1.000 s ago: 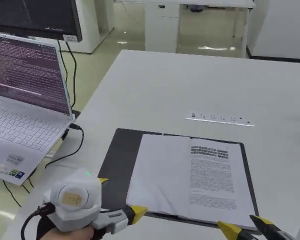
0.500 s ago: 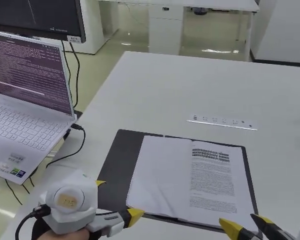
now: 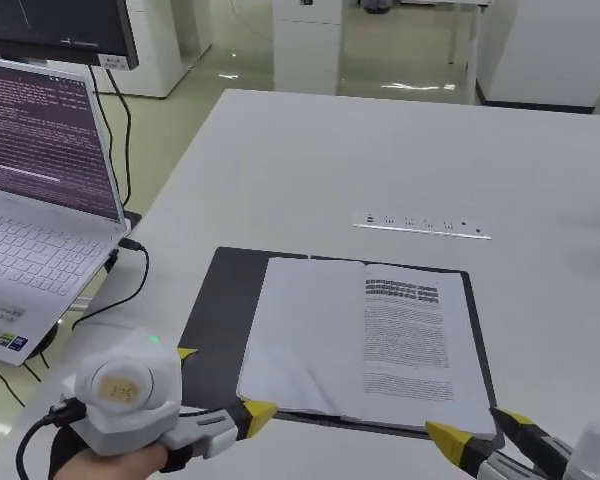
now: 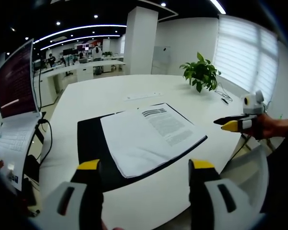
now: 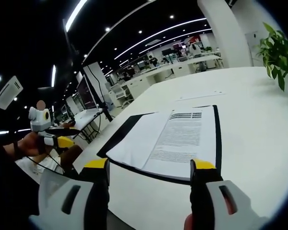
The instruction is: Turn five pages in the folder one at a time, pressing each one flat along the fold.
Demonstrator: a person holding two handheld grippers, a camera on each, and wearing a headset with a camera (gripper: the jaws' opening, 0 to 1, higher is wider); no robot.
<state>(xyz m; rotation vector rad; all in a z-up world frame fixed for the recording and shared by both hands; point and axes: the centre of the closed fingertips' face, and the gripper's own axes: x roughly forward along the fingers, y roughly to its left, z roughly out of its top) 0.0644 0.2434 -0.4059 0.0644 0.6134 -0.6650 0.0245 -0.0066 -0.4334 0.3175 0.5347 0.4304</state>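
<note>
1. Poised at the near bench [image 3: 330,150] edge: left tool [image 3: 223,383] and right tool [image 3: 477,432], both spread, pinching nothing.
2. Just beyond, lying open and flat: folder [image 3: 208,310], printed page [image 3: 415,340] on the right.
3. Risk of nipping two sheets together, or creasing one by pressing off the fold.
4. Far left, laptop [image 3: 30,230]; cable [image 3: 143,268] likely within reach of a wide sweep.

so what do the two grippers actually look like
Both match: light grey jaws with dark slots and yellow-capped tips. The left gripper has a rounded white housing with a round tan disc on top, a small green light and a black cable trailing from its back. The right gripper shows yellow tips on dark jaws and a white body.
</note>
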